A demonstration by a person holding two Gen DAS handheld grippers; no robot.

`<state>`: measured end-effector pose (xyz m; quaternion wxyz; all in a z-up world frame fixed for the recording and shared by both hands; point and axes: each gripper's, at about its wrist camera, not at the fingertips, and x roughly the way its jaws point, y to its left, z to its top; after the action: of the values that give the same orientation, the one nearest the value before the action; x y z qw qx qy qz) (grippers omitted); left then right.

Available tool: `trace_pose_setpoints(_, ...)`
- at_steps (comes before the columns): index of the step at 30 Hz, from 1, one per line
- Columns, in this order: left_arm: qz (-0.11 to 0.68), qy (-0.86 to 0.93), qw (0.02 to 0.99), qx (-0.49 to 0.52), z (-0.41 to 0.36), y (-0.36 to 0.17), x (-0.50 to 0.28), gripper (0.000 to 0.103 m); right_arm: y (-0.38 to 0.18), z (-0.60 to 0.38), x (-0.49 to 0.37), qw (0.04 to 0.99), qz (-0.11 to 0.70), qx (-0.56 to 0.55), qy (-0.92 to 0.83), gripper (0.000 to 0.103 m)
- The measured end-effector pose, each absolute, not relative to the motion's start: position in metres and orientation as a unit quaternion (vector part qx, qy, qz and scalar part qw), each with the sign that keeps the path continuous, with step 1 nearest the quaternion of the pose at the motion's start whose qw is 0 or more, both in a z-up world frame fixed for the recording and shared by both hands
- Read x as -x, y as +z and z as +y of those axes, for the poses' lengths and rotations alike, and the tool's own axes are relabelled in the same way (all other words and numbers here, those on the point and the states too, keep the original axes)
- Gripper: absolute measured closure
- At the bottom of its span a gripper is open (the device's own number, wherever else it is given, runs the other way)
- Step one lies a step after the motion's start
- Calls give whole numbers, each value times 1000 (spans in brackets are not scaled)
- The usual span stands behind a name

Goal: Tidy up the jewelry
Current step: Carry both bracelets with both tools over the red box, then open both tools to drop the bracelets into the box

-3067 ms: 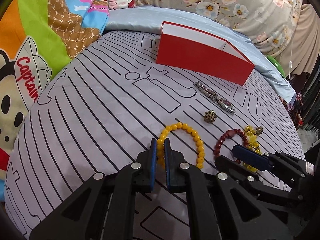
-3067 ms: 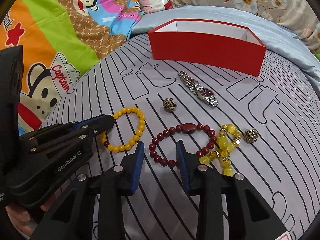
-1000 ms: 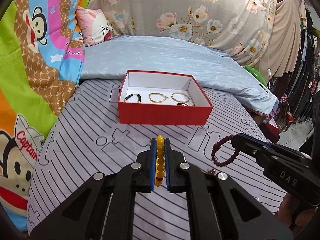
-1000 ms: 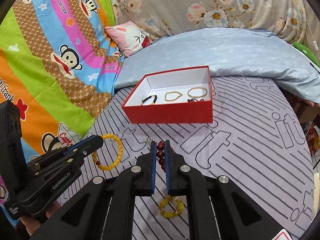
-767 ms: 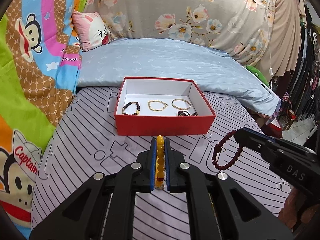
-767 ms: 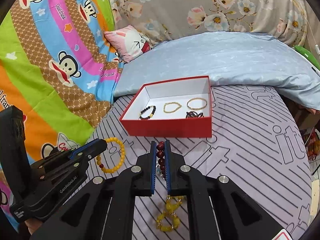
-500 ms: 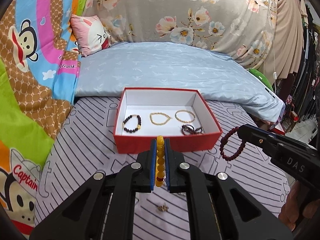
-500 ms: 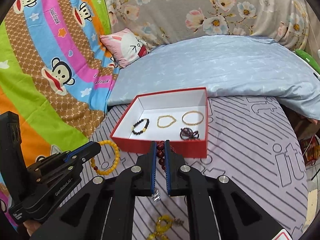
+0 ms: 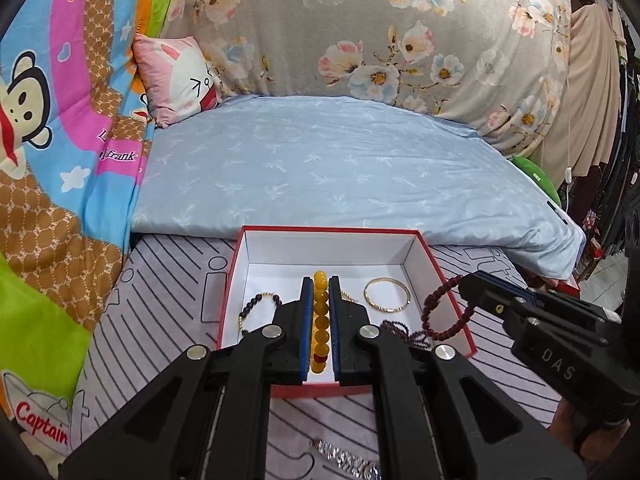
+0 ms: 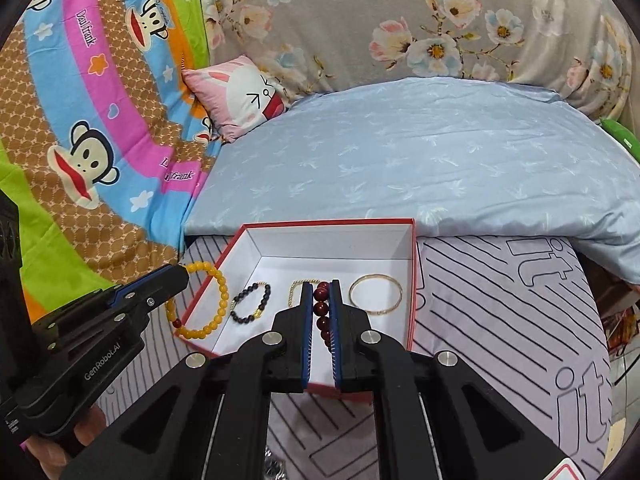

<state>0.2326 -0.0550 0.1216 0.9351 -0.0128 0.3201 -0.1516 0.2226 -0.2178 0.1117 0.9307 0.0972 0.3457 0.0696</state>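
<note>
- We see left gripper (image 9: 320, 328) fingers pinching the yellow bead bracelet (image 9: 320, 322), held over the red box (image 9: 456, 300).
- Right gripper (image 10: 321, 326) fingers pinch the dark red bead bracelet (image 10: 321, 312), also over the box.
- Box sits on the striped bed cover (image 10: 512, 320); inside we spot a black bead bracelet (image 10: 250, 304), a gold bangle (image 10: 375, 294) and a thin gold chain (image 10: 295, 290).
- Silver watch (image 9: 348, 460) lies on the cover near us.

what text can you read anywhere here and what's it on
"DAS" on the right gripper body.
"GenRobot.AI" on the left gripper body.
"Captain" on the monkey blanket.
"Paul Frank", twice on the same blanket, partly hidden once.
"it" on the striped sheet, repeated.
A white tag at the right wrist view's bottom corner is cut off, unreadable.
</note>
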Motion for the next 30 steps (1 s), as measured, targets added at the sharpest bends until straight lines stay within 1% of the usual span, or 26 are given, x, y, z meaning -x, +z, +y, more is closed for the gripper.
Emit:
trace_pose_setpoints(6,333,-146,932,9,-65,103,-259,96,94,-217,-249,926,358,-97,68,96)
trace_pose_setpoints(16,359,-133,924,5,-69,71,-282,96,60,-204,-275,916,388,-82,68,95)
trace_pose_setpoints(27,369,-128,920,8,-70,59,-291,95,45,-195,-277,912,399,-67,69,95)
trace_pose_setpoints(28,370,-127,920,11,-69,59,-291,95,45,-194,-277,912,400,-65,69,94)
trace_pose_setpoints(30,371,-124,920,16,-66,60,-291,94,46,-195,-275,913,397,-64,65,84)
